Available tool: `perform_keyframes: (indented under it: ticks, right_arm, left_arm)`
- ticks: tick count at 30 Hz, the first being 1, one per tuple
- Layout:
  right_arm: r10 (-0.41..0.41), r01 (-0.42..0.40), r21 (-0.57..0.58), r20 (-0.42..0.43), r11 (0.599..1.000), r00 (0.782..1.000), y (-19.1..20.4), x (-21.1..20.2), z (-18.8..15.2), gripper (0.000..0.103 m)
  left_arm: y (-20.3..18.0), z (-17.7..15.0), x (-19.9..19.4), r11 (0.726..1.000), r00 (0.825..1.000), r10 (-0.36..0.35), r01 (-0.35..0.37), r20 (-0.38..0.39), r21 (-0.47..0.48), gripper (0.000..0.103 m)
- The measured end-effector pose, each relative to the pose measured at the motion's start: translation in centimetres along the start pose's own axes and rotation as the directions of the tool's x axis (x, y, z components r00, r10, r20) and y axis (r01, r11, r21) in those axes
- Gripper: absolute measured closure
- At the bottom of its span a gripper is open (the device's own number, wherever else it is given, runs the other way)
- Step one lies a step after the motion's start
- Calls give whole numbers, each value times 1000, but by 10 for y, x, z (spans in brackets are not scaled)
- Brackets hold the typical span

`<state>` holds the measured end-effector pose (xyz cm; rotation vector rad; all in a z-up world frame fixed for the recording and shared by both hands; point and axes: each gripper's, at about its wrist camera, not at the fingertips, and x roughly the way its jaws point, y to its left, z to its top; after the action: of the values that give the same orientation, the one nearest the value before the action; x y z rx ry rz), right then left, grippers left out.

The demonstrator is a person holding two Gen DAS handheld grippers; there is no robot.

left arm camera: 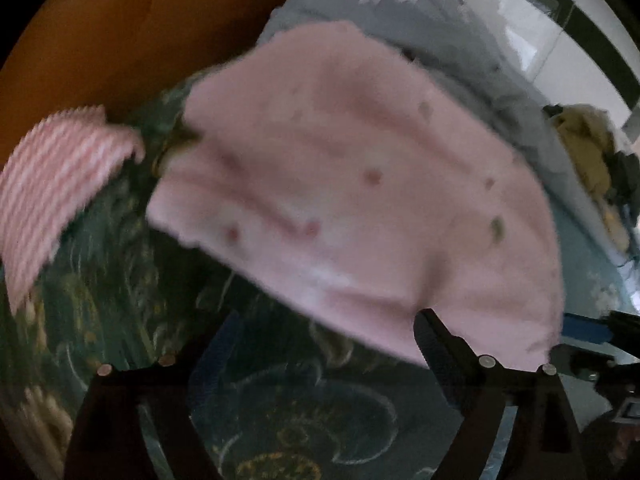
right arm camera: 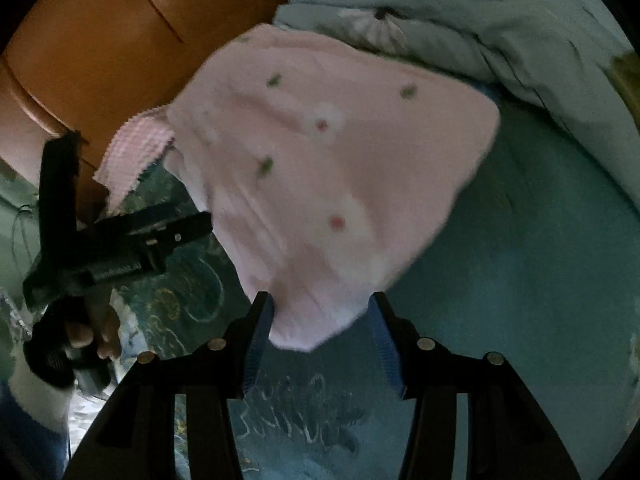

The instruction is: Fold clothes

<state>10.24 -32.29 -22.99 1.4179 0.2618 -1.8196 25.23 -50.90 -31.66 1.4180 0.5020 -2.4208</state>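
A pink garment (left arm camera: 352, 200) with small flower dots lies spread on the bed. In the right wrist view the same pink garment (right arm camera: 320, 168) reaches down to a corner between my fingers. My left gripper (left arm camera: 324, 344) is open at the garment's near edge; its right finger (left arm camera: 440, 344) overlaps the hem, and only bedsheet shows between the fingers. My right gripper (right arm camera: 320, 320) is open, its blue pads (right arm camera: 260, 332) on either side of the garment's lower corner. The left gripper (right arm camera: 192, 230), held by a hand (right arm camera: 88, 328), touches the garment's left edge. The frames are blurred.
A pink-and-white striped cloth (left arm camera: 52, 184) lies left of the garment. Under both is a dark teal floral sheet (left arm camera: 280, 420). A pale blue flowered quilt (right arm camera: 480, 20) is bunched behind, beside a wooden headboard (left arm camera: 100, 20). Yellowish clothes (left arm camera: 588, 152) are piled at the right.
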Motion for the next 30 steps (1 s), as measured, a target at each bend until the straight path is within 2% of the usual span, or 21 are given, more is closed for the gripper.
perform_keyframes:
  ticks: [1,2,4,10,14,15,18,21,24,30]
  right_arm:
    - [-9,9,10,-2,1000,1000,0,3,-5,51]
    - [-19,19,18,-1,1000,1000,0,6,-10,50]
    - [-43,43,24,1,999,999,-2,12,-18,44]
    - [-83,84,52,-26,995,996,-3,31,-31,44]
    - [-93,93,60,-7,994,996,-4,34,-34,40]
    - [-92,92,56,-3,994,996,-4,34,-34,36]
    - [-94,93,51,6,994,996,-2,36,-35,33]
    - [-69,69,52,-2,996,998,-2,37,-36,13]
    - [-69,69,36,-19,997,997,2,40,-36,2]
    - [-86,87,48,-5,995,996,1,35,-39,0]
  left_arm:
    - [1,-5,3,1000,1000,13,-13,6,-4,2]
    - [2,-10,6,1000,1000,22,-22,7,-12,0]
    - [4,-16,12,999,999,44,-44,7,-20,0]
    - [-7,-22,20,992,992,123,-124,30,19,0]
    - [-16,-26,23,982,983,180,-182,49,52,0]
    - [-17,-27,23,981,981,184,-187,57,51,0]
    - [-18,-28,22,980,980,189,-192,69,47,0]
    - [-20,-28,22,977,976,204,-208,74,46,0]
    - [-21,-28,20,978,976,201,-204,83,39,0]
    - [-24,-26,13,980,978,196,-198,75,30,0]
